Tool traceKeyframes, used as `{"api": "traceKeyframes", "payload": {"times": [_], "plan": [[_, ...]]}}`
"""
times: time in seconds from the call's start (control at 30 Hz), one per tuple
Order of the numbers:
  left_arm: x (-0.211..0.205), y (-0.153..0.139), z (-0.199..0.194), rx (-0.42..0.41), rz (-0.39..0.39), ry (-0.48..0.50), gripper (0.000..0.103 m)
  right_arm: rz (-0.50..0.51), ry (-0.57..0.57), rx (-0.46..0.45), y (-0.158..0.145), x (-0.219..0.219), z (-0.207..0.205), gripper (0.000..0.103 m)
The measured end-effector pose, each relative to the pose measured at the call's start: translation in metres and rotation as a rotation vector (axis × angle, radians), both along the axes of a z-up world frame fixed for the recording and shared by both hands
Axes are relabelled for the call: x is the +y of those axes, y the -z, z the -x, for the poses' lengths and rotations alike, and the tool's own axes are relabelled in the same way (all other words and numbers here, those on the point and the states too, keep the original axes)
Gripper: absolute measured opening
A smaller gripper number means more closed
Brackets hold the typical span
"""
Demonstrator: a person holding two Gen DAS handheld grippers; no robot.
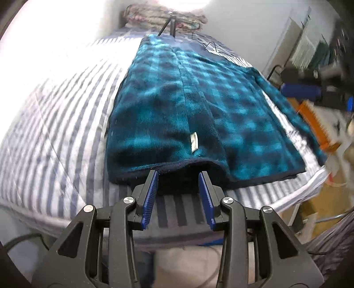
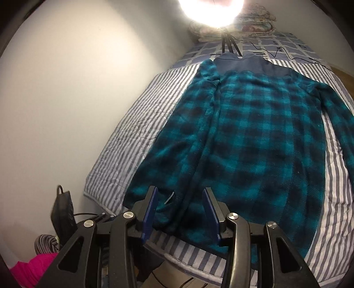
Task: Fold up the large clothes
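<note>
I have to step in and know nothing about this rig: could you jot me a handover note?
Left gripper: jaws open, empty, at the near hem.
Right gripper: jaws open, empty, over the hem's left part.
Plaid fleece top: flat on the striped bed, collar toward the lamp.
Done: left side and its sleeve folded over the body.
Left: fold in the right sleeve, then fold the length.

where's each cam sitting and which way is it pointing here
Left wrist: on the left gripper, angled down at the near hem of the teal plaid fleece; only its own open fingers show.
Right wrist: on the right gripper, angled down over the fleece's near left corner, looking up the striped bed; only its open fingers show.
Shared: the fleece, the bed, the bright lamp at the far end.
</note>
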State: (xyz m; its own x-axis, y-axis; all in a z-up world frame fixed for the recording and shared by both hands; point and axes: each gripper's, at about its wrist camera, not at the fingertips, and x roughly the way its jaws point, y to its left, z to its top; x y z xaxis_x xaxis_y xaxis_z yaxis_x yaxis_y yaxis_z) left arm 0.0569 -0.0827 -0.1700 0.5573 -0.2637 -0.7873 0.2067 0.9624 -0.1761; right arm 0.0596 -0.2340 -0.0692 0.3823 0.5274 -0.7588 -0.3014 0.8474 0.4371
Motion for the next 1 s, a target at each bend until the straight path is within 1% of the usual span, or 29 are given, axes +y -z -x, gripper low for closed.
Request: {"api": "traceKeyframes", "payload": {"times": [0.13, 0.17, 0.27, 0.37, 0.4, 0.47, 0.53, 0.6, 0.63, 0.67, 0.8, 0.9, 0.93, 0.97, 1.0], "plan": [[-0.014, 0.002, -0.005, -0.028, -0.111, 0.044, 0.038, -0.005, -0.01, -0.003, -0.002, 0.005, -0.005, 0.044], [-0.015, 0.002, -0.003, -0.026, -0.13, 0.05, 0.038, -0.002, -0.014, -0.002, -0.001, 0.006, -0.007, 0.044], [-0.012, -0.002, 0.012, -0.058, -0.143, 0.046, 0.038, 0.009, -0.011, 0.007, 0.003, 0.006, -0.012, 0.044], [-0.019, 0.0, 0.019, -0.111, -0.228, 0.07, 0.038, -0.008, -0.007, 0.039, 0.011, 0.001, -0.018, 0.044], [-0.021, 0.001, 0.019, -0.115, -0.253, 0.08, 0.038, -0.006, -0.004, 0.046, 0.013, 0.0, -0.02, 0.044], [-0.02, 0.0, 0.02, -0.129, -0.275, 0.068, 0.038, -0.01, 0.005, 0.063, 0.017, -0.003, -0.024, 0.044], [-0.016, -0.006, 0.025, -0.161, -0.28, 0.051, 0.038, -0.03, 0.01, 0.079, 0.019, -0.005, -0.027, 0.044], [-0.018, -0.011, 0.027, -0.2, -0.299, 0.063, 0.038, -0.054, 0.006, 0.09, 0.019, -0.006, -0.03, 0.044], [-0.021, -0.011, 0.026, -0.213, -0.324, 0.082, 0.038, -0.058, 0.003, 0.089, 0.018, -0.006, -0.03, 0.044], [-0.024, -0.01, 0.023, -0.214, -0.336, 0.098, 0.038, -0.06, -0.001, 0.086, 0.017, -0.006, -0.03, 0.044], [-0.033, 0.005, 0.004, -0.137, -0.326, 0.178, 0.038, -0.069, -0.012, 0.089, 0.016, 0.0, -0.032, 0.044], [-0.037, 0.011, -0.005, -0.138, -0.351, 0.191, 0.038, -0.072, -0.016, 0.086, 0.015, 0.003, -0.033, 0.044], [-0.038, 0.011, -0.006, -0.136, -0.345, 0.191, 0.033, -0.073, -0.02, 0.083, 0.014, 0.003, -0.034, 0.044], [-0.037, 0.011, -0.009, -0.128, -0.321, 0.197, 0.023, -0.073, -0.021, 0.08, 0.014, 0.004, -0.035, 0.044], [-0.036, 0.011, -0.011, -0.115, -0.296, 0.198, 0.002, -0.074, -0.022, 0.08, 0.015, 0.004, -0.036, 0.044]]}}
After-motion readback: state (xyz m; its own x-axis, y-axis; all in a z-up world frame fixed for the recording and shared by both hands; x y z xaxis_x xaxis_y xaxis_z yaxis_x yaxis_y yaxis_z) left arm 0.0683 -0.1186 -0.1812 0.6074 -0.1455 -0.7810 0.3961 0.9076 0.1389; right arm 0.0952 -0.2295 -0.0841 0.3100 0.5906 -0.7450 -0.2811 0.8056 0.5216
